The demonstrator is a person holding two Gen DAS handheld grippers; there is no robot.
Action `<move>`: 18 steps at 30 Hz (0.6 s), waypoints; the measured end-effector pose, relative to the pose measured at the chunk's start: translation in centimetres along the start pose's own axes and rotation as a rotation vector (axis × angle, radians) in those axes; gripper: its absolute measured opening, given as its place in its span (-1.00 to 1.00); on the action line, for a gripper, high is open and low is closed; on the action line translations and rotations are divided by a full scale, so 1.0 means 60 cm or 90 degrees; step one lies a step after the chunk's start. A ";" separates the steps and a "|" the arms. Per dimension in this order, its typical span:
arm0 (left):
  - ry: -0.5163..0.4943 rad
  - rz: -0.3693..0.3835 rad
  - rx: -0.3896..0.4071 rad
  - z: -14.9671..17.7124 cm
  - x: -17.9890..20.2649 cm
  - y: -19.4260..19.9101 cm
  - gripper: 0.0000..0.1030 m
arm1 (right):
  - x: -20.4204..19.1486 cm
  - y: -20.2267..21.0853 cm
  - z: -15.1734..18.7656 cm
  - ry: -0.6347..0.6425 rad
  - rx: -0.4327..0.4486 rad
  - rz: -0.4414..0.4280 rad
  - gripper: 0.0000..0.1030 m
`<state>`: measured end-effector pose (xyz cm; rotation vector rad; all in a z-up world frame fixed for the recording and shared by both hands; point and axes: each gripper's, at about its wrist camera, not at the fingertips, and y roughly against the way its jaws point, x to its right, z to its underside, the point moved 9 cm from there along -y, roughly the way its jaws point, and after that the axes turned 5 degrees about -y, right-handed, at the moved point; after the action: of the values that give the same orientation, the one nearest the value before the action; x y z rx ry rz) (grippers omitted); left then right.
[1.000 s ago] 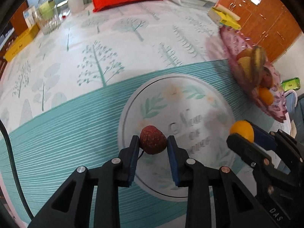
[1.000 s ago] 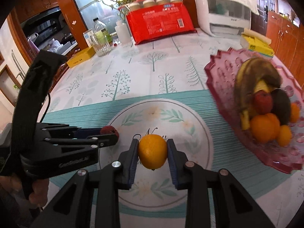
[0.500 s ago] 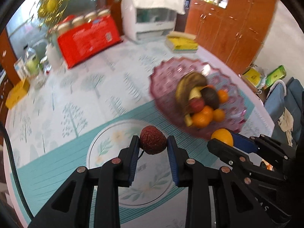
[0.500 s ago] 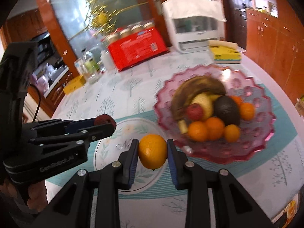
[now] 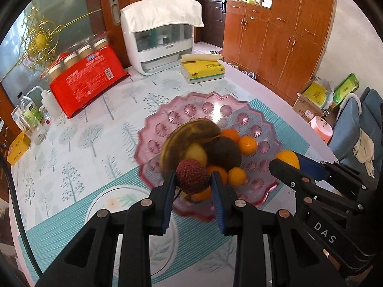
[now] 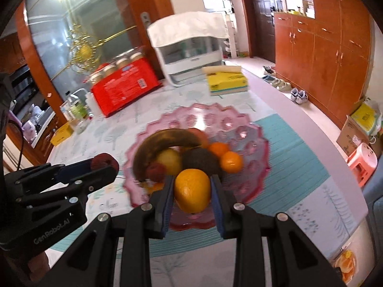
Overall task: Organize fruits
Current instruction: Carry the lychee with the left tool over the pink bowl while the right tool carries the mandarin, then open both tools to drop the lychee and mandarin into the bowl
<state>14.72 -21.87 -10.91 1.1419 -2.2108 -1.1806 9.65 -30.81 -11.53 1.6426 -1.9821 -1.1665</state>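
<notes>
While the lychee [image 5: 192, 176] sits pinched between the left gripper [image 5: 192, 186] fingers, the right gripper [image 6: 192, 192] has its fingers clamped on an orange [image 6: 192, 190], both fruits up in the air. Just past both sets of fingertips is the pink bowl [image 5: 215, 110], with a brown banana [image 5: 191, 129], an avocado [image 5: 223, 153] and small oranges [image 5: 247, 144] piled inside. Farther beyond the fingers there's a red package [image 5: 87, 83] and a yellow tissue pack [image 5: 203, 70] on the tablecloth [image 5: 79, 143].

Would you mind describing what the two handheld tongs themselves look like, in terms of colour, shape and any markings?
Both are matte black angular plastic with silver rivets and blue pads inside each finger. The left tongs carry white "GenRobot.AI" lettering on the side, seen from the right wrist view, and a black cable trails beside them. The right tongs show white "DAS" lettering in the left wrist view.
</notes>
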 end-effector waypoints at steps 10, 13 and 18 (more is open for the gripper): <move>0.007 -0.039 -0.047 -0.022 0.054 -0.073 -0.45 | 0.084 -0.031 -0.019 -0.018 -0.022 0.018 -0.42; 0.013 -0.051 -0.059 -0.024 0.059 -0.090 -0.45 | 0.098 -0.037 -0.022 -0.013 -0.024 0.021 -0.41; 0.019 -0.073 -0.072 -0.022 0.061 -0.108 -0.45 | 0.106 -0.048 -0.027 -0.003 -0.023 0.026 -0.41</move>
<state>16.48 -27.53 -15.58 1.2456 -2.0526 -1.3088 10.81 -37.32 -14.26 1.5758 -1.9758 -1.1856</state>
